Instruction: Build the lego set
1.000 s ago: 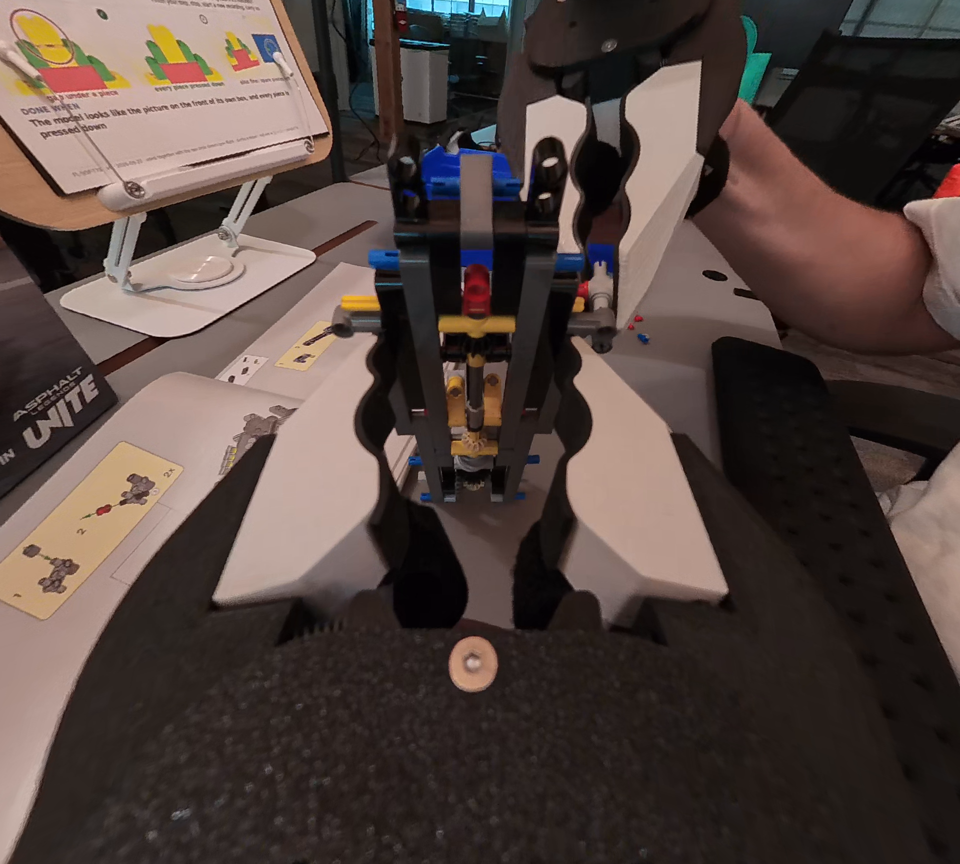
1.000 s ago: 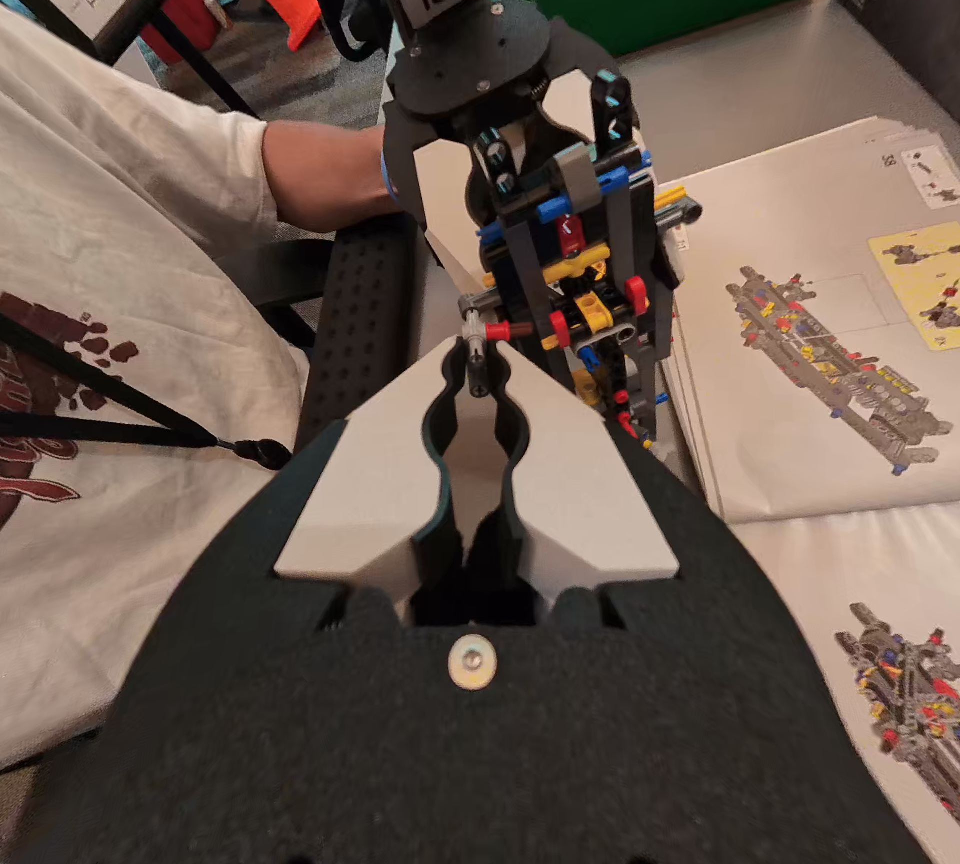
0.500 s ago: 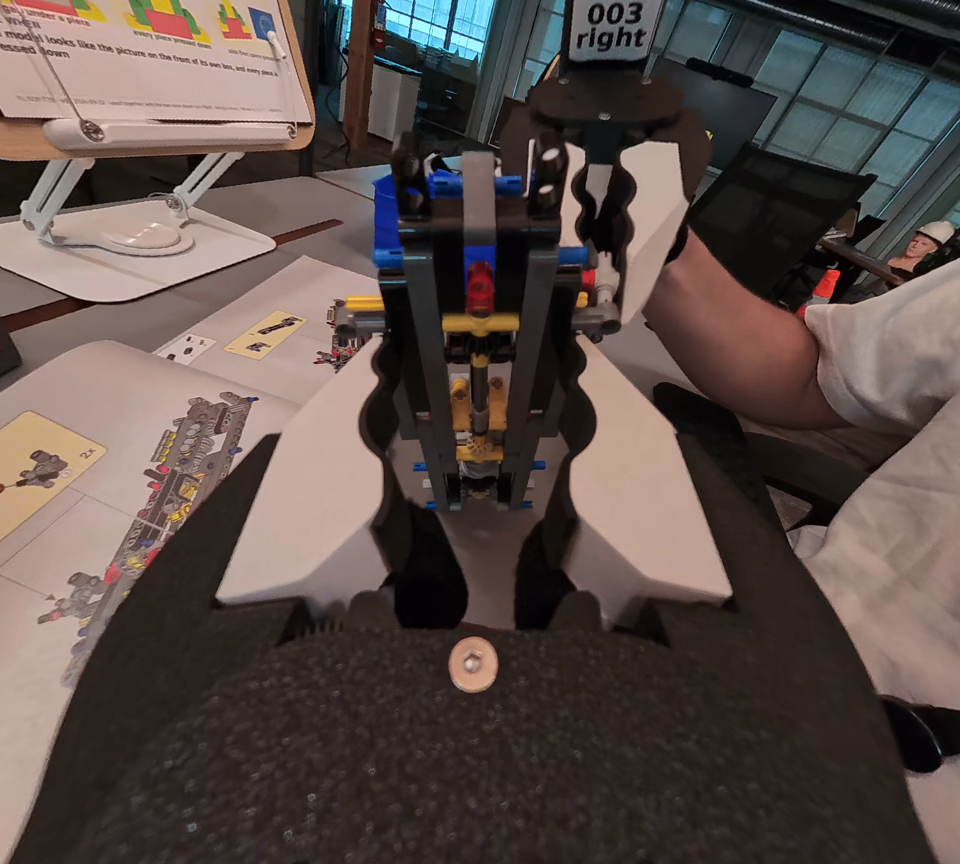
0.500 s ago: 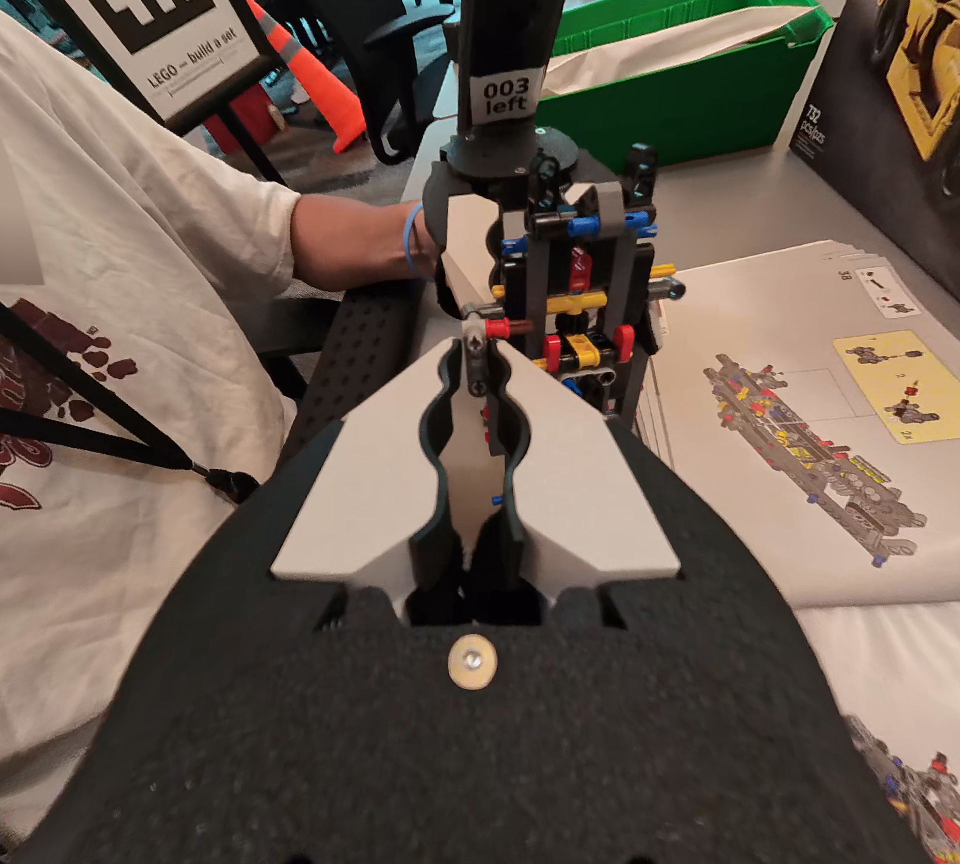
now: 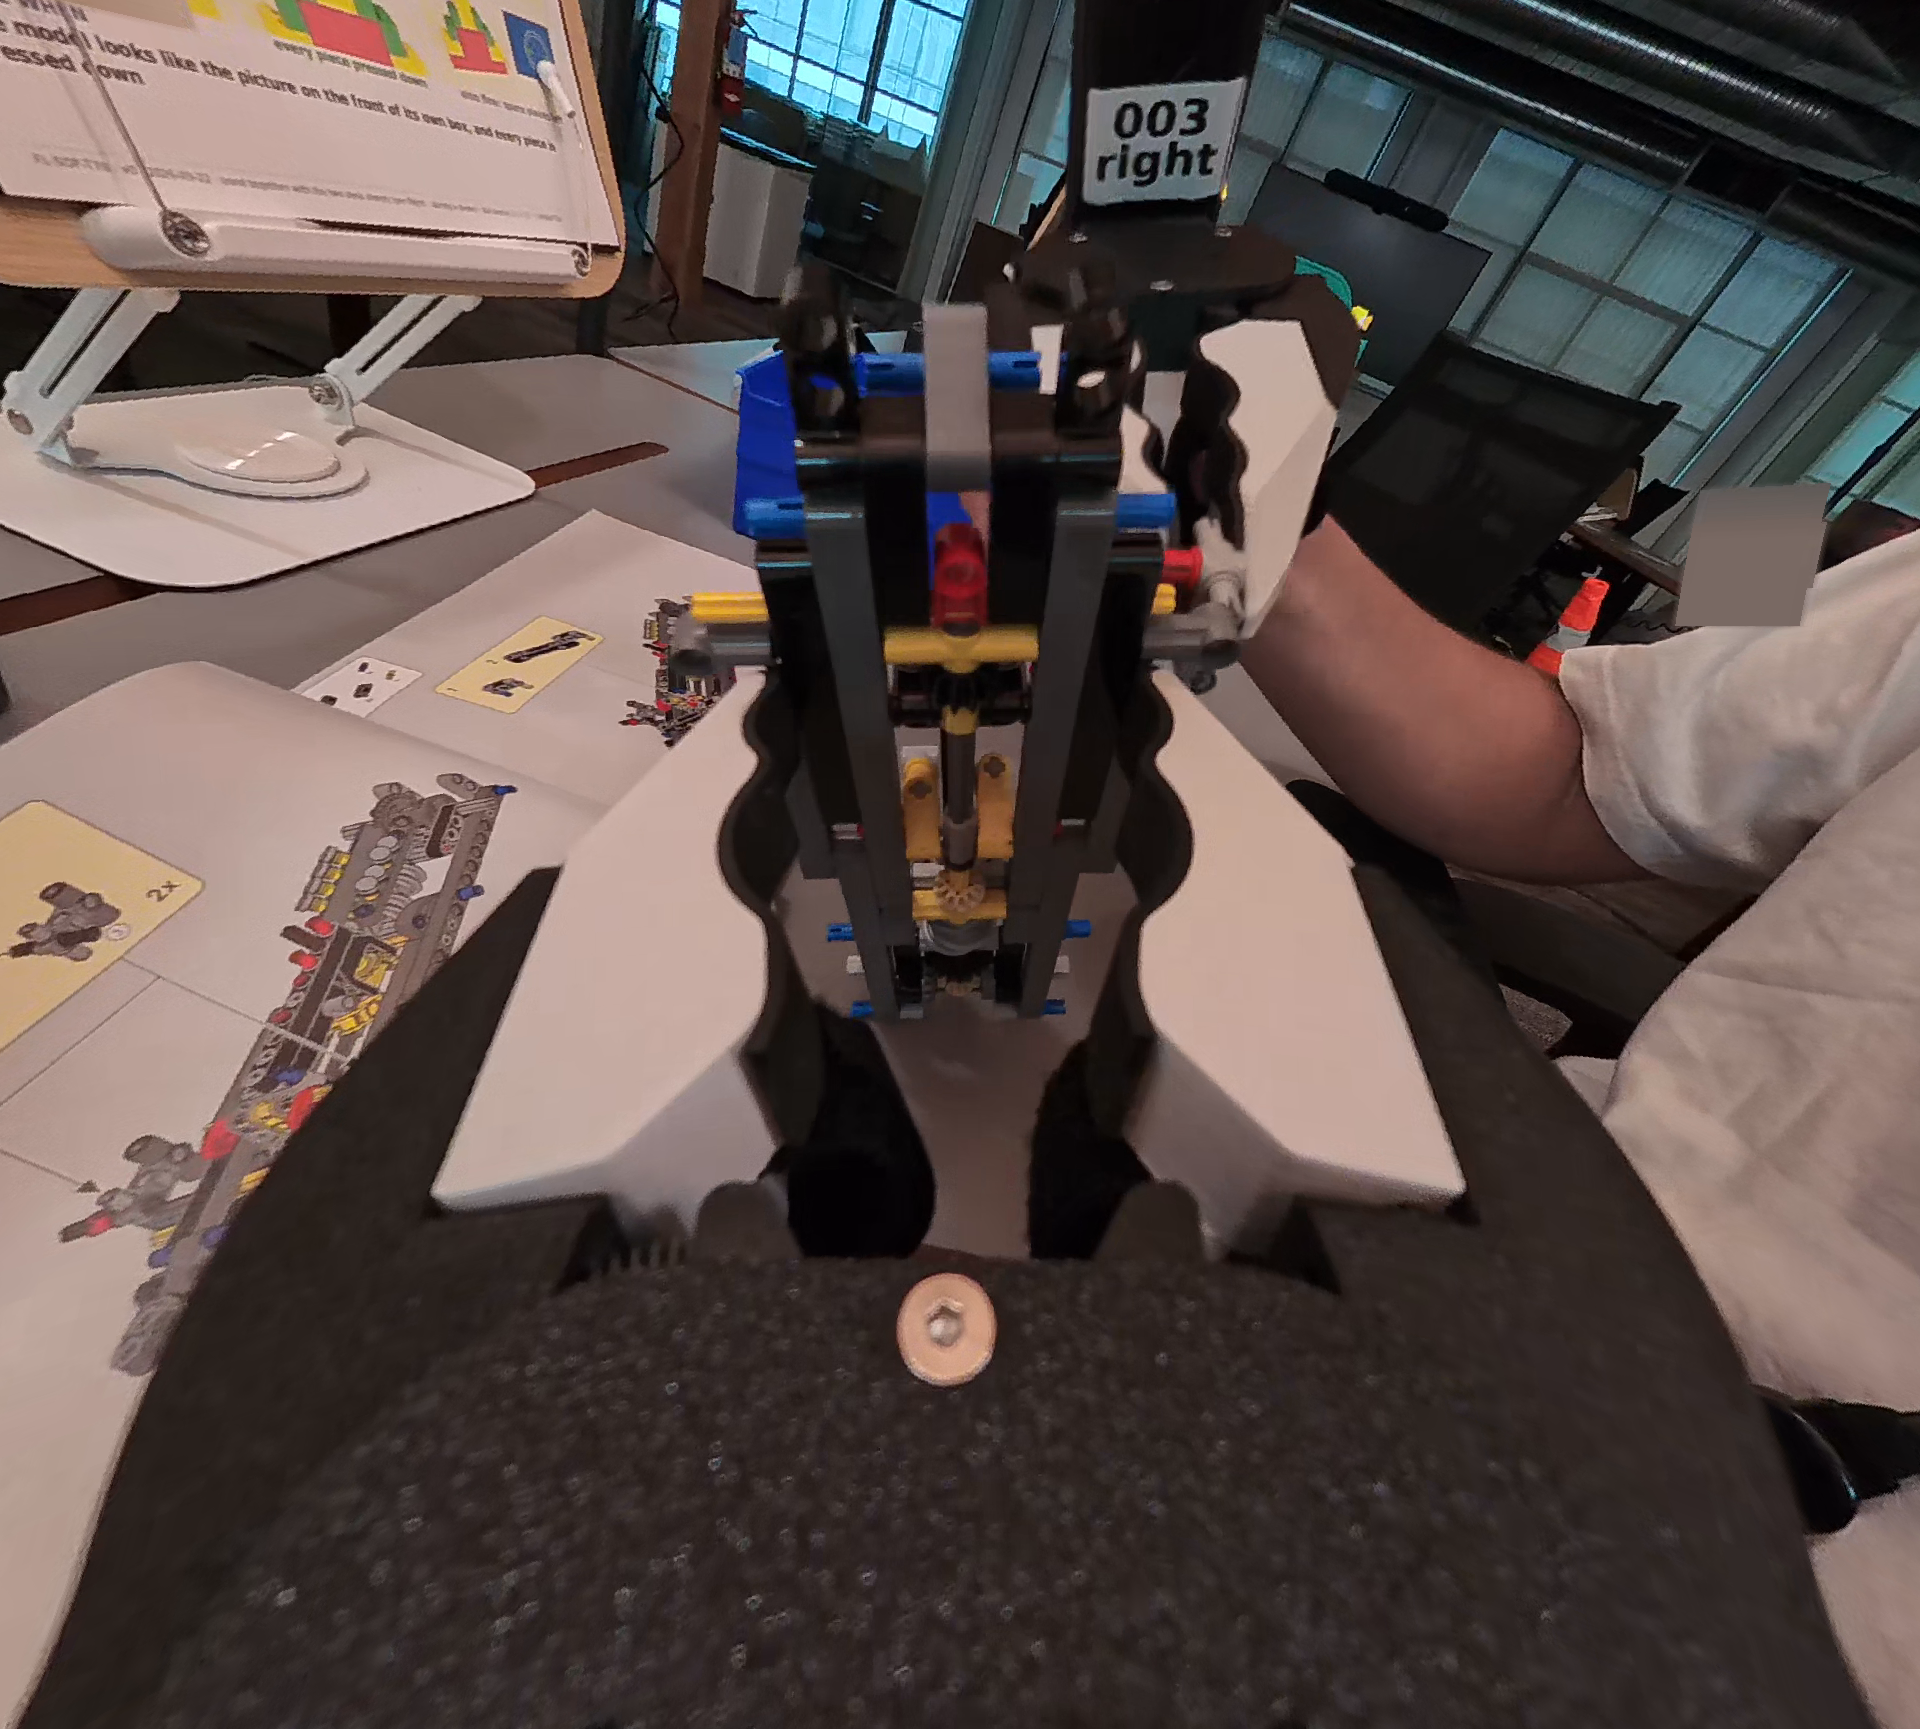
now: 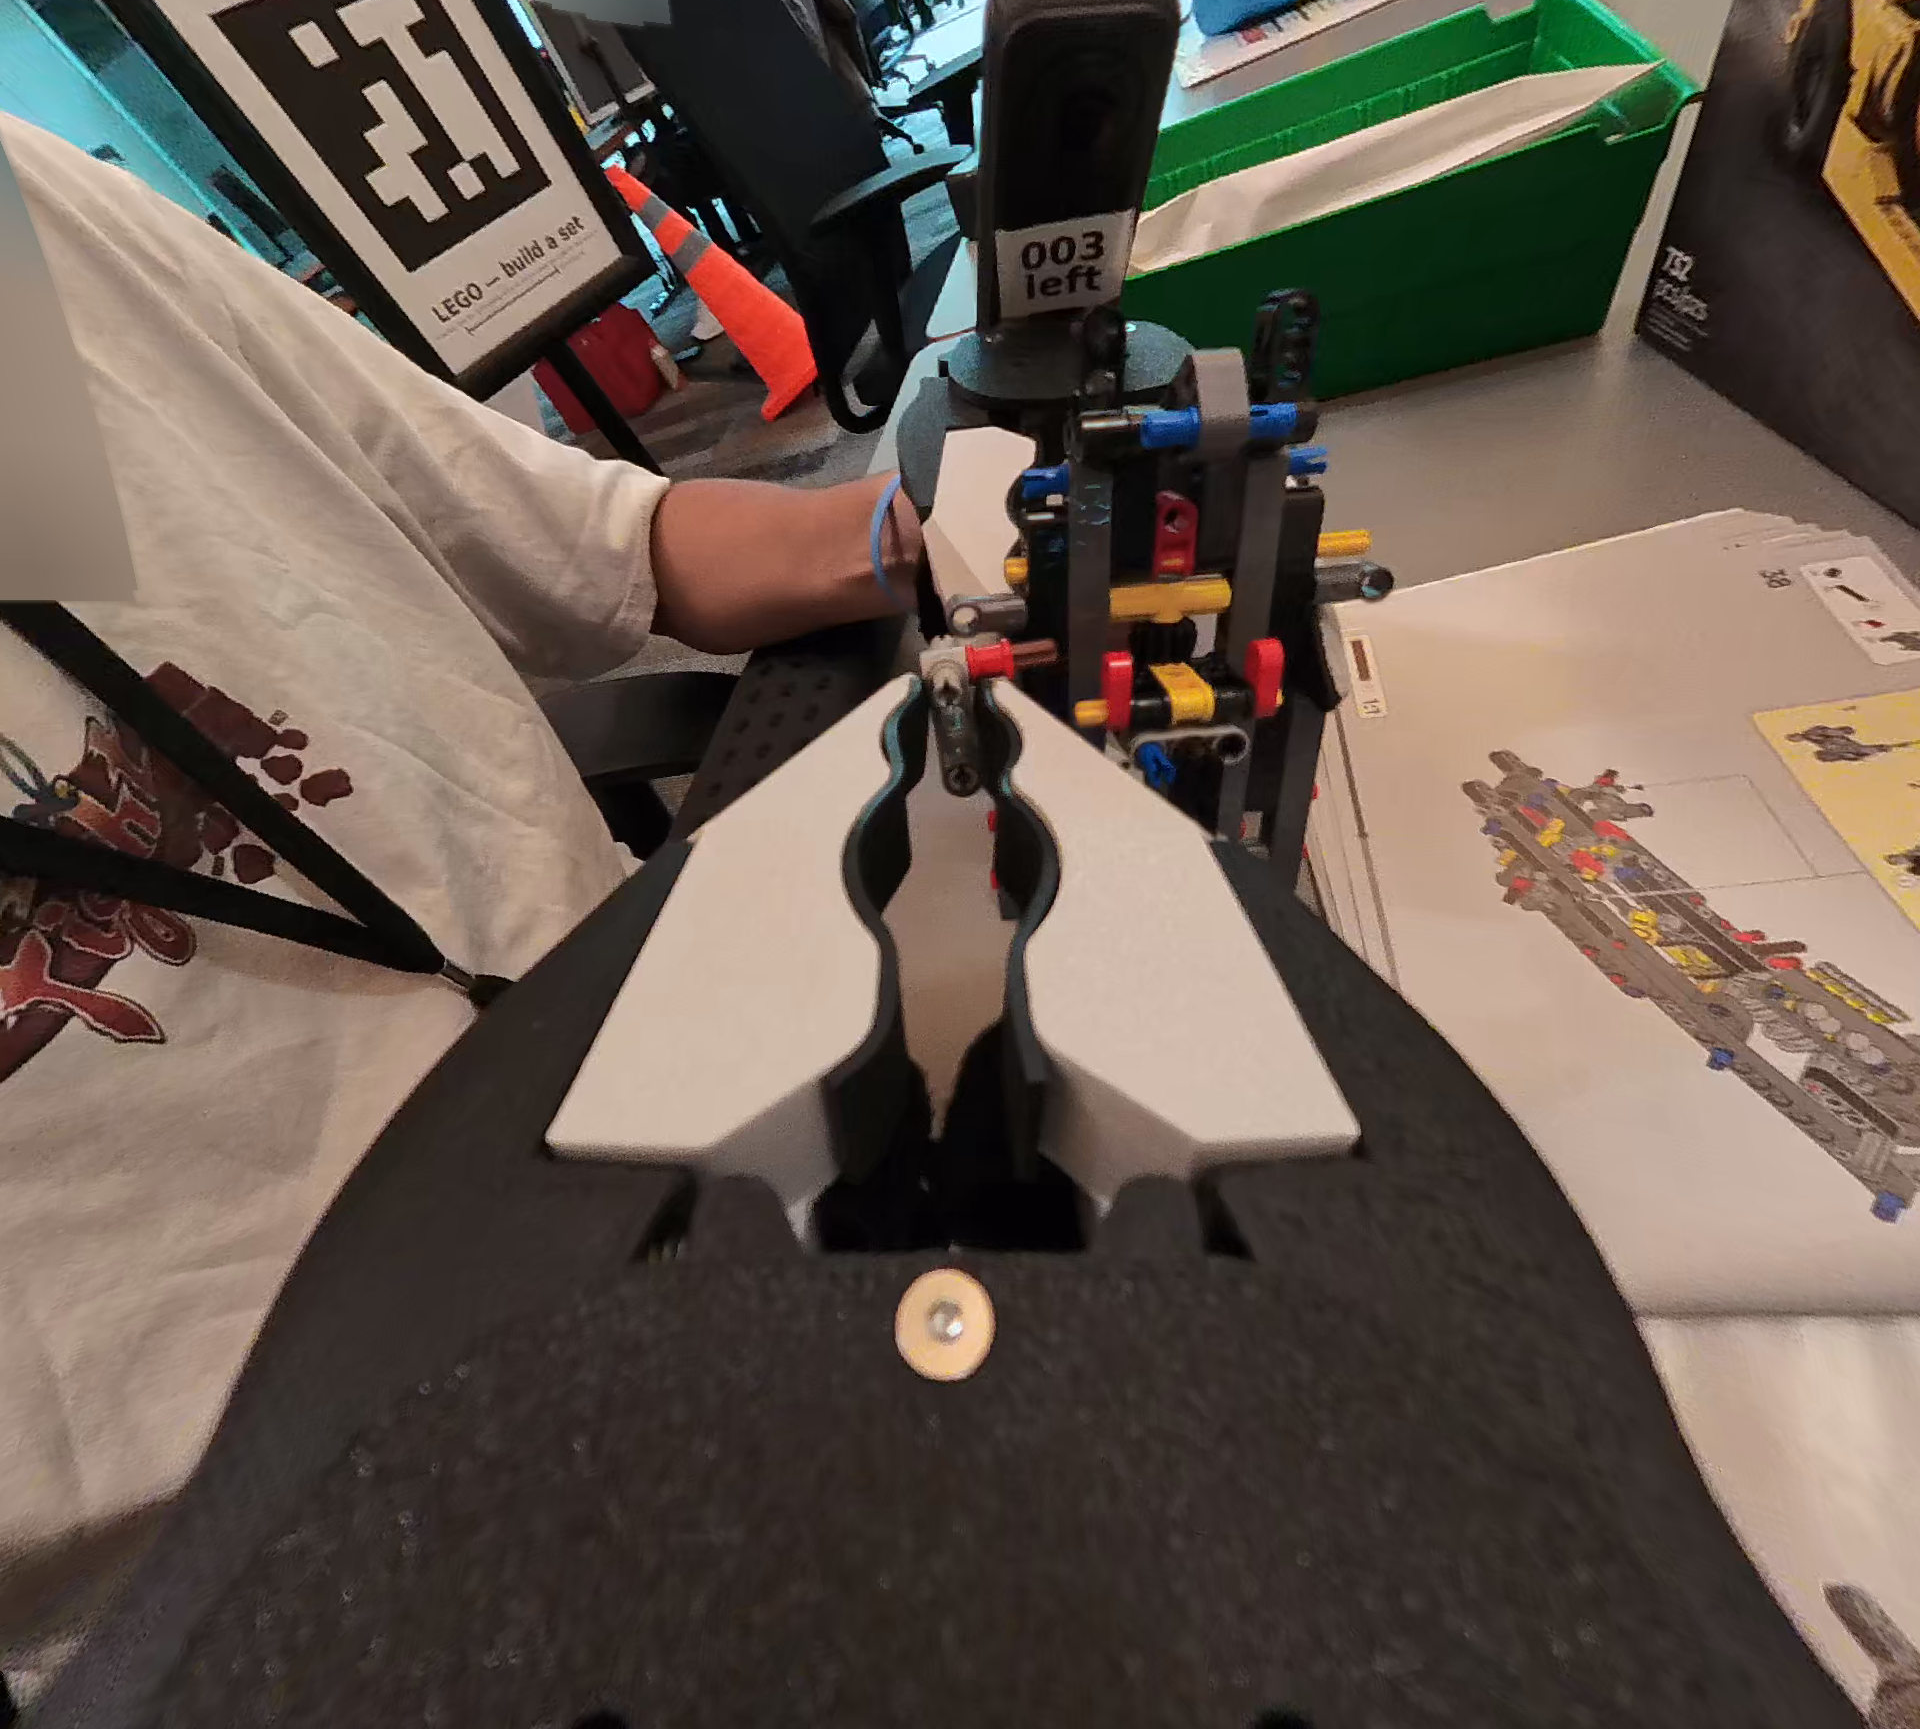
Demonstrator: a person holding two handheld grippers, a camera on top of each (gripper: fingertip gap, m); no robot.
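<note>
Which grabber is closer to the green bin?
Left. The left gripper, shut on the Lego frame, sits just in front of the green bin. The right gripper, pinching a small grey piece, is on the frame's near side.

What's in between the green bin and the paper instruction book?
Bare grey table lies between the green bin and the instruction book, seen in the right wrist view.

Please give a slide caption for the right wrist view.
Right gripper presents a small grey piece to the chassis.
</note>
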